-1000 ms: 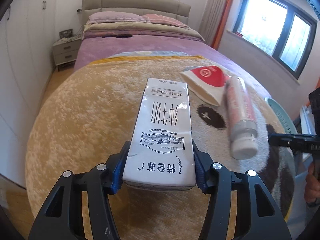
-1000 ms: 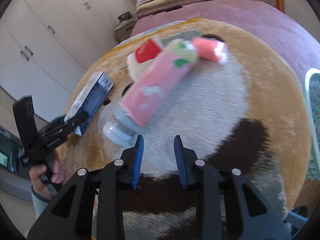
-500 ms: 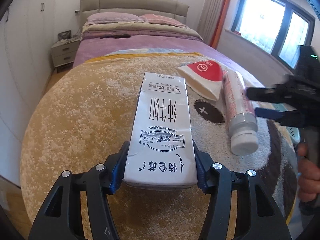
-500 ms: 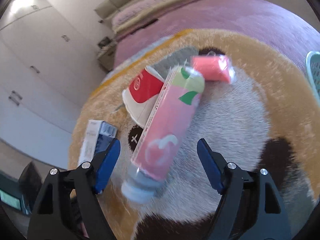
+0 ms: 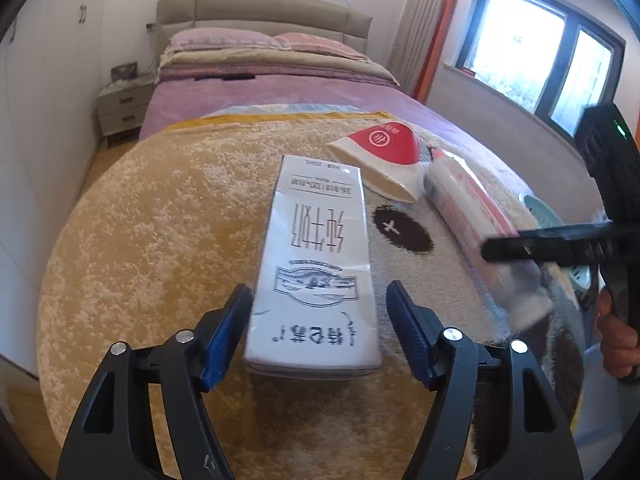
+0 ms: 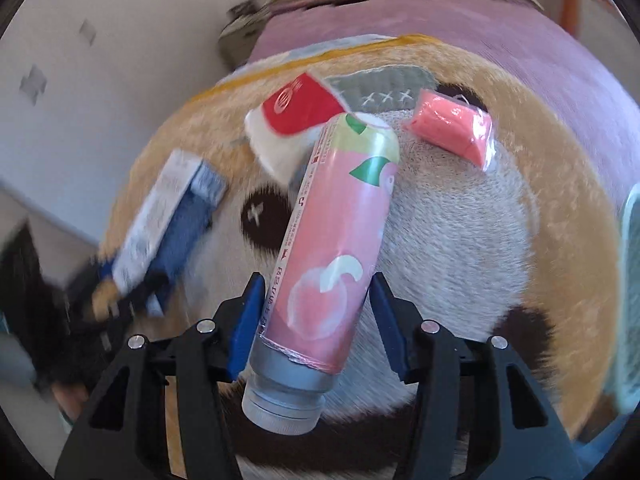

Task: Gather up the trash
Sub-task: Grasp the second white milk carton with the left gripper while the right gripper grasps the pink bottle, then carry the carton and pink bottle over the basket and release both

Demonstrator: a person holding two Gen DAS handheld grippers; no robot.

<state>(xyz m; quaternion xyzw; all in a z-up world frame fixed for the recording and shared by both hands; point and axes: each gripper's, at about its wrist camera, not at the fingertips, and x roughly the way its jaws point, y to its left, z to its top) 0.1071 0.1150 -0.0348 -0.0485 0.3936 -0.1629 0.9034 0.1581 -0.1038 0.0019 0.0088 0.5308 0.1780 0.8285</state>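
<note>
Two grabs going at once on the rug [image 5: 168, 216] spread over the bed. The left gripper [image 5: 320, 328] straddles the near end of the milk carton [image 5: 316, 264], which lies flat on the pile — its fingers have just been opening, and in the left view there's a visible gap on the right side of the carton, so it's between them but not pinched. The right gripper [image 6: 316, 312] is over the pink bottle [image 6: 340, 240], lying on the rug with its grey cap toward the camera; those fingers have just been closing and sit at the bottle's lower body, but the right one shows a sliver of daylight, so I'd call it bracketed, not clamped. Handling, as I read it: the carton looks light and boxy, its flat sides good for the pads, though an empty one may cave under a hard squeeze — take it across the narrow width near the end. The bottle is round with a glossy sleeve, likely to roll or slip; grip mid-body above the cap, square to its axis. Just beyond lie a flattened red-and-white cup [image 6: 296, 124] and a small pink packet [image 6: 452, 128], both soft and light by the look of them. A pale green basket [image 5: 540, 208] peeks in at the rug's right edge — what's in it, I can't tell.
</note>
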